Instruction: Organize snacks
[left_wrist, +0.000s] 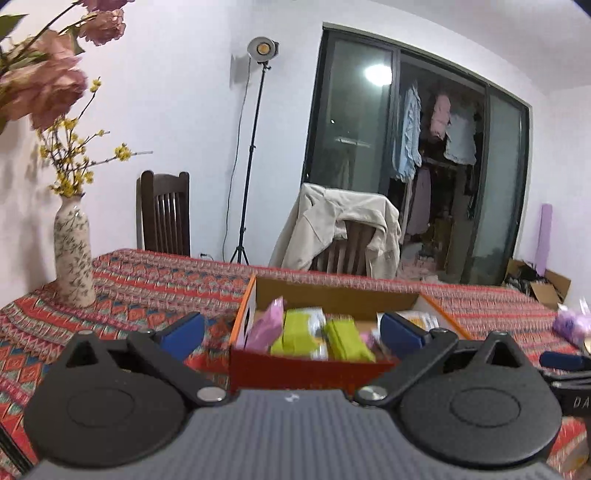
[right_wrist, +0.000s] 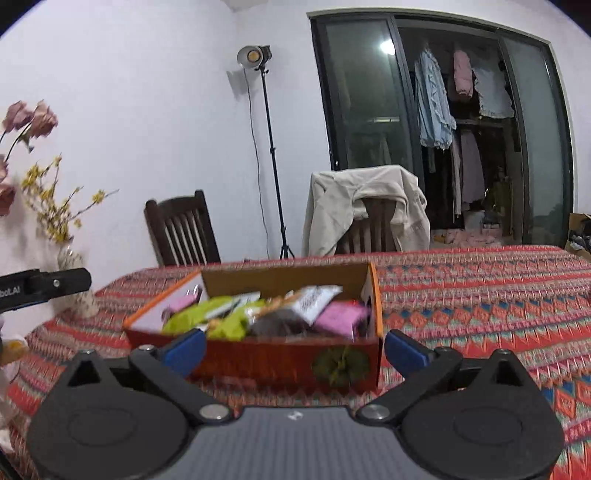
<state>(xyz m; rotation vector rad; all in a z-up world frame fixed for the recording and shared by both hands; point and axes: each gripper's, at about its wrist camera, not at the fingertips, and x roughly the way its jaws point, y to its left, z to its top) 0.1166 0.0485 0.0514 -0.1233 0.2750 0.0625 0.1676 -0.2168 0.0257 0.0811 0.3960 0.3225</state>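
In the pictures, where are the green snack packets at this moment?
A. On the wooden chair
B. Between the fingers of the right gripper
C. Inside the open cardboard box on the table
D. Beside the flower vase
C: the green snack packets lie among other packets inside the cardboard box, which stands on the patterned table; both grippers are open and empty.

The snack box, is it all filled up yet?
Mostly. The box already holds green packets and pink packets. Both the left gripper and the right gripper are open and empty. A purple bag on the tablecloth may be left.
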